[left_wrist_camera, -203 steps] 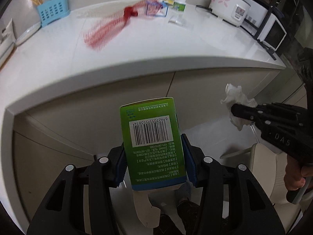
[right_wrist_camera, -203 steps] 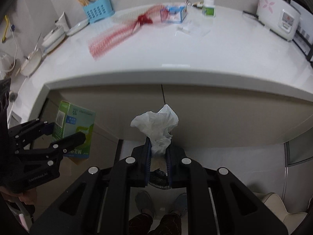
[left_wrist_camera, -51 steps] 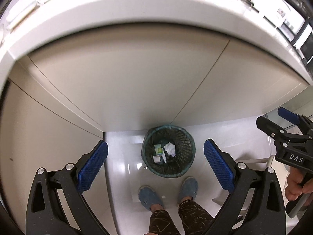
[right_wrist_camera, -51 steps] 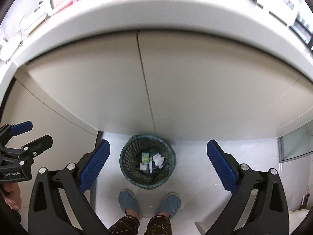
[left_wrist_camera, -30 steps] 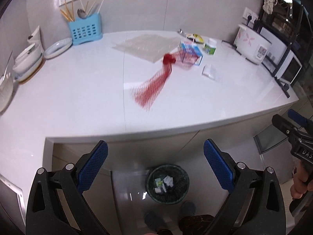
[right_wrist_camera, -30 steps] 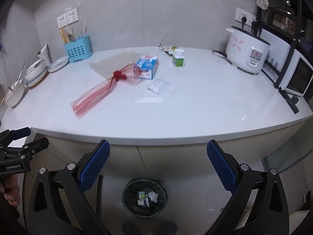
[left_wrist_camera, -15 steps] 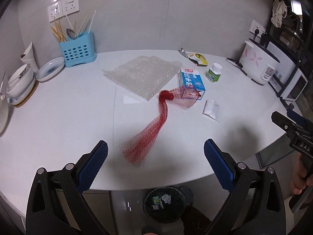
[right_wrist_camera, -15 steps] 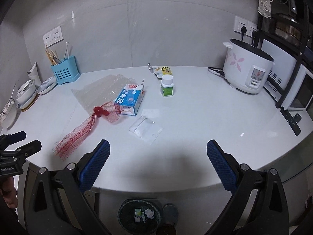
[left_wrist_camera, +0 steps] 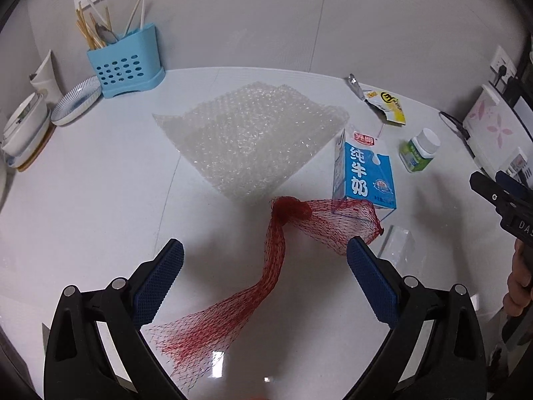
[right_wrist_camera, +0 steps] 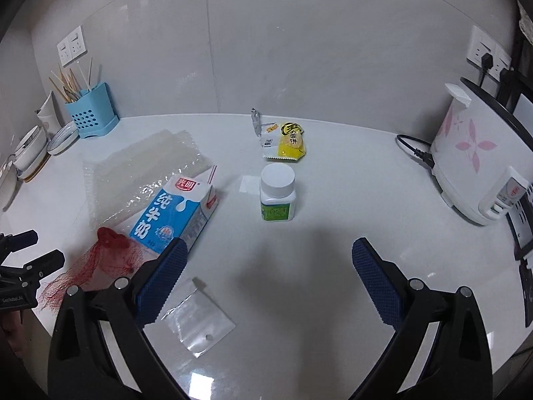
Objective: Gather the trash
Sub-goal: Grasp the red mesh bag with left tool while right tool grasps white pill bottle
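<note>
Trash lies on the white counter (left_wrist_camera: 100, 200). A red mesh net (left_wrist_camera: 266, 276) stretches between my open left gripper's (left_wrist_camera: 263, 286) fingers; it also shows in the right wrist view (right_wrist_camera: 100, 260). A blue milk carton (left_wrist_camera: 364, 176) (right_wrist_camera: 173, 213) lies beside it, on a sheet of bubble wrap (left_wrist_camera: 253, 136) (right_wrist_camera: 140, 173). A white pill bottle (right_wrist_camera: 278, 191) (left_wrist_camera: 419, 150) stands ahead of my open, empty right gripper (right_wrist_camera: 269, 280). A yellow snack wrapper (right_wrist_camera: 286, 141) (left_wrist_camera: 383, 103) lies behind it. A clear plastic bag (right_wrist_camera: 196, 320) (left_wrist_camera: 396, 246) lies near the right gripper's left finger.
A blue utensil holder (left_wrist_camera: 125, 63) (right_wrist_camera: 91, 110) and stacked dishes (left_wrist_camera: 23, 126) stand at the back left. A white rice cooker (right_wrist_camera: 473, 156) with its cord stands at the right. The wall runs close behind the counter.
Both grippers, open and empty, have risen from over the floor bin to above the counter and moved closer to the trash there. The bin is out of view.
</note>
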`<state>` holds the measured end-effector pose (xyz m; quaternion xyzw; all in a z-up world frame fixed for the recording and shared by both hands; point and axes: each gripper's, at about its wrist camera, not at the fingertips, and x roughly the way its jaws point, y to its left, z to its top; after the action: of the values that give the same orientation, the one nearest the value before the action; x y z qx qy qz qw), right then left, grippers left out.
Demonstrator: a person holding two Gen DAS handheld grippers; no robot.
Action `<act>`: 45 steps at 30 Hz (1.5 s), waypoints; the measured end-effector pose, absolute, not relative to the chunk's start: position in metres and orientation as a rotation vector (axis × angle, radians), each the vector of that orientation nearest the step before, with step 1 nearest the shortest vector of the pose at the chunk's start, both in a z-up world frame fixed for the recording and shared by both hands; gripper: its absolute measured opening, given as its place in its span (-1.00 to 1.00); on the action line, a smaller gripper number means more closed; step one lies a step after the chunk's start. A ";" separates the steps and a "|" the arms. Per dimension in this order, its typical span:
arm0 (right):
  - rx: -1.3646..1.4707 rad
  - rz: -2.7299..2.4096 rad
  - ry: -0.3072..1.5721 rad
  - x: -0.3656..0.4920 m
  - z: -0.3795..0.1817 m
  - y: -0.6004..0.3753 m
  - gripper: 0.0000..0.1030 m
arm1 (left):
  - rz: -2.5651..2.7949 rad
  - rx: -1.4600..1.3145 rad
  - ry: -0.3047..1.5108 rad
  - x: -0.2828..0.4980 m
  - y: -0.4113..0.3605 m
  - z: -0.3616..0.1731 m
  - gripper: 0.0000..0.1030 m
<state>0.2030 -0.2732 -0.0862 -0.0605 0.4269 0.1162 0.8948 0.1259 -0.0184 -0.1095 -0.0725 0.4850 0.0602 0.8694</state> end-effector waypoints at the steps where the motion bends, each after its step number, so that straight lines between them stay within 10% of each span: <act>1: -0.124 0.247 0.892 0.211 -0.089 -0.274 0.85 | 0.138 -0.162 1.026 0.131 -0.019 -0.113 0.86; 25: -0.139 0.342 0.995 0.300 -0.134 -0.267 0.78 | 0.478 -0.395 1.228 0.194 -0.018 -0.165 0.70; 40: -0.146 0.347 1.052 0.314 -0.154 -0.261 0.40 | 0.503 -0.405 1.276 0.186 -0.032 -0.177 -0.04; 45: -0.146 0.342 1.054 0.317 -0.155 -0.262 0.38 | 0.508 -0.379 1.200 0.176 -0.031 -0.158 0.42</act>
<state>0.3174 -0.2620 -0.1550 -0.0692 0.5002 0.1621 0.8478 0.1759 -0.0309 -0.1583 -0.1753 0.5550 0.2351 0.7785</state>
